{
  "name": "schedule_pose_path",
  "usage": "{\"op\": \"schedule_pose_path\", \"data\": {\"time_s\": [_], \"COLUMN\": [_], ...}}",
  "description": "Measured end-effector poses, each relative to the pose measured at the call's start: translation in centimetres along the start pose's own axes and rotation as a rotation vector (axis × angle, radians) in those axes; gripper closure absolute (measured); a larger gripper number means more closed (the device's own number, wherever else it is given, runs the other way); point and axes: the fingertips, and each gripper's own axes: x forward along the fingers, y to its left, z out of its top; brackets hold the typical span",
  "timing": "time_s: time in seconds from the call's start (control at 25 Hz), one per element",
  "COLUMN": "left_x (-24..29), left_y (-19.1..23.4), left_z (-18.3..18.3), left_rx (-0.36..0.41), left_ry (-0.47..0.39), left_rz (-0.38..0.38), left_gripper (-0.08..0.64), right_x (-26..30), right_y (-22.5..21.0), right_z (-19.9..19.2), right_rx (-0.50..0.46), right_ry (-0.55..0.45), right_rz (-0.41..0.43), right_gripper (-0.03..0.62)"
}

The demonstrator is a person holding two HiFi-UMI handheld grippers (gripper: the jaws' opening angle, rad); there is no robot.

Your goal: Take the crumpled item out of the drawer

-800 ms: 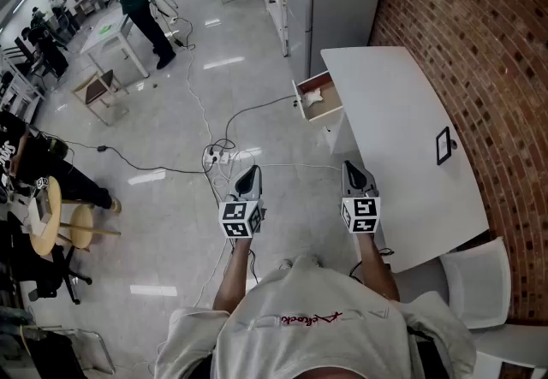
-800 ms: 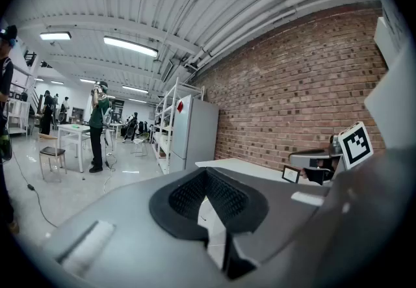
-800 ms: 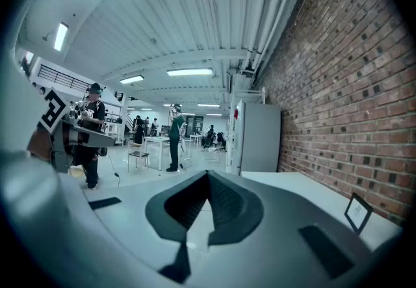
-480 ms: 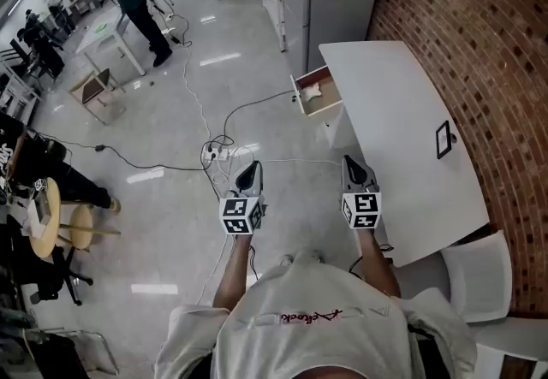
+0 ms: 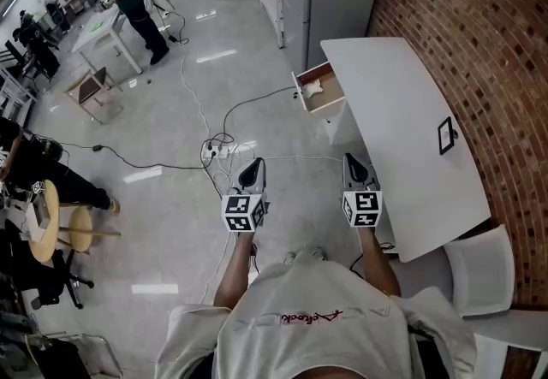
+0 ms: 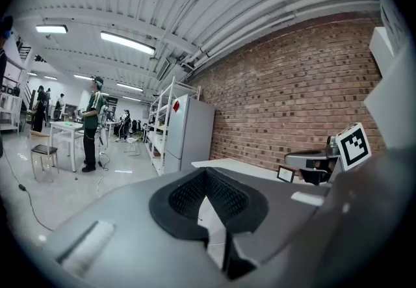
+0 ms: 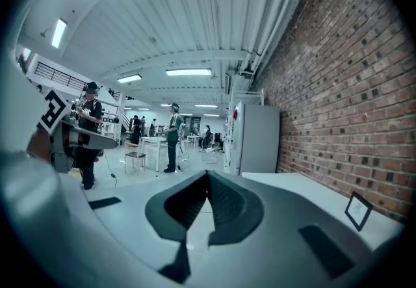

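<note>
Both units are held side by side over the grey polished floor [image 5: 171,112], level with each other and apart.

Left hand-held gripper [image 5: 252,172]: jaws brought together at the tips, nothing between them.

Right hand-held gripper [image 5: 355,168]: jaws closed tip to tip, likewise empty. It sits just beside the near edge of the white curved tabletop [image 5: 402,129], which runs ahead and to its right.

The open light wooden drawer [image 5: 330,100] projects from the tabletop's left edge, well ahead of the right hand-held gripper and slightly to its left. The white crumpled item [image 5: 315,91] lies inside this drawer, untouched, well apart from both hand-held grippers.

A small black-framed stand [image 5: 445,135] is upright on the tabletop, ahead and to the right of the right hand-held gripper. A white power strip with trailing cables [image 5: 218,151] lies on the floor just ahead of the left hand-held gripper. A red brick wall [image 5: 479,26] bounds the far right.
</note>
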Motion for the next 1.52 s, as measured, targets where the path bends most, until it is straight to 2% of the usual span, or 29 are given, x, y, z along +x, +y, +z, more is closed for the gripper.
{"op": "schedule_pose_path", "data": {"time_s": [0.36,0.8,1.2,1.52], "left_x": [-0.1,1.3,7.8,15.8], "left_y": [0.9,3.4,6.4,8.4], "left_z": [-1.4,-2.8,-1.8,1.0], "left_rx": [0.001,-0.018,-0.012,-0.031], "left_ry": [0.013,0.035,0.052,0.036], "left_rz": [-0.046,-0.029,-0.004,0.030], "left_gripper": [0.551,0.551,0.551,0.551], "right_x": [0.3,2.9,10.5,18.8], "right_y": [1.8,2.3,0.2,-4.7], "right_z": [-1.3,-2.4,-2.6,-1.5], "right_rx": [-0.003,-0.007,0.004,0.005], "right_ry": [0.027,0.039,0.038,0.037], "right_rz": [-0.014,-0.006,0.036,0.071], "right_gripper": [0.580,0.580,0.580,0.580]}}
